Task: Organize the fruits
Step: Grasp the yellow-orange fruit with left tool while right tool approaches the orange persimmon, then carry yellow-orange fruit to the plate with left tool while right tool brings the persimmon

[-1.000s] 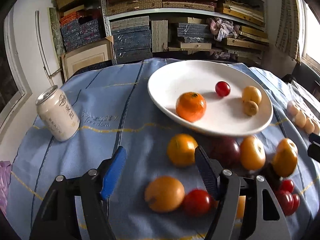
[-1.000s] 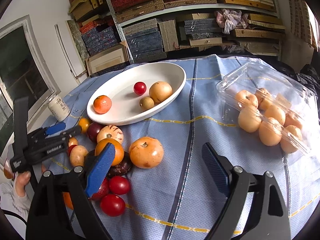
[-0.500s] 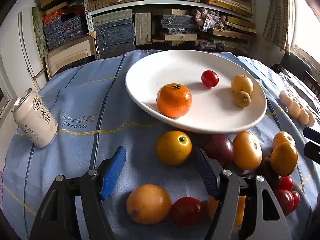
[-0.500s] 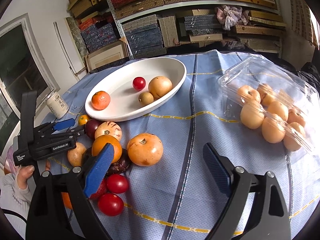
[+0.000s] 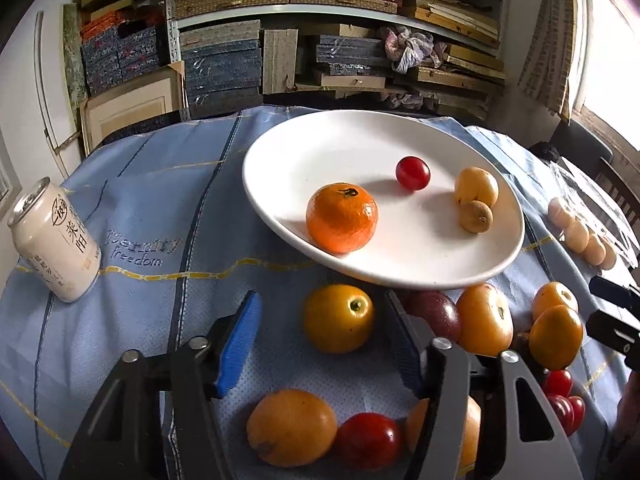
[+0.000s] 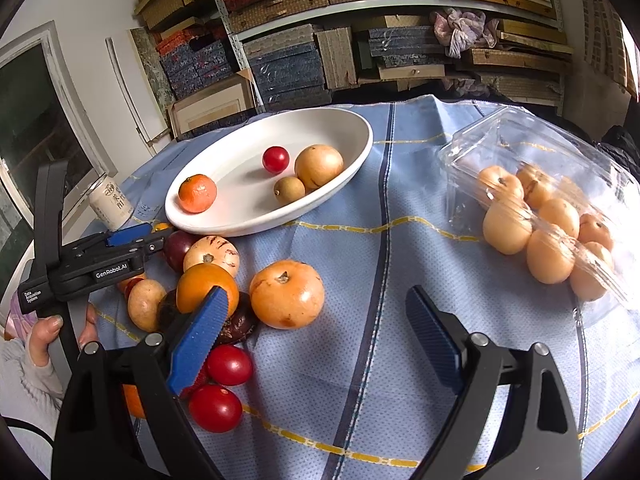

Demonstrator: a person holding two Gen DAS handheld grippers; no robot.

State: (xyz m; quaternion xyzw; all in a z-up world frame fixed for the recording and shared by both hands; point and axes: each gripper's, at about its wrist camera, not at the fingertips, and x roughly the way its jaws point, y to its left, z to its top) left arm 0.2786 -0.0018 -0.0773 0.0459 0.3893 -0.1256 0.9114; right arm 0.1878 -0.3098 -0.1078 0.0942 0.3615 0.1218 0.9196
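Now closing in on the yellow-orange fruit (image 5: 338, 318) – left hand-held gripper (image 5: 320, 340) shutting around it, pads not yet touching. Sits on the table (image 5: 152, 208) just below the white plate (image 5: 320, 152). Next: squeeze softly, lift, carry up over the plate rim, set down beside the small orange (image 5: 342, 217). Right hand-held gripper (image 6: 316, 320) wide open, holding nothing, above bare cloth. Watch out – purple fruit (image 5: 434, 314) right behind the right pad, plate rim close in front. More fruit lying near: red tomato (image 5: 368, 436), clear box of pale fruit (image 6: 552, 216), drink can (image 5: 54, 240) well off to the left.
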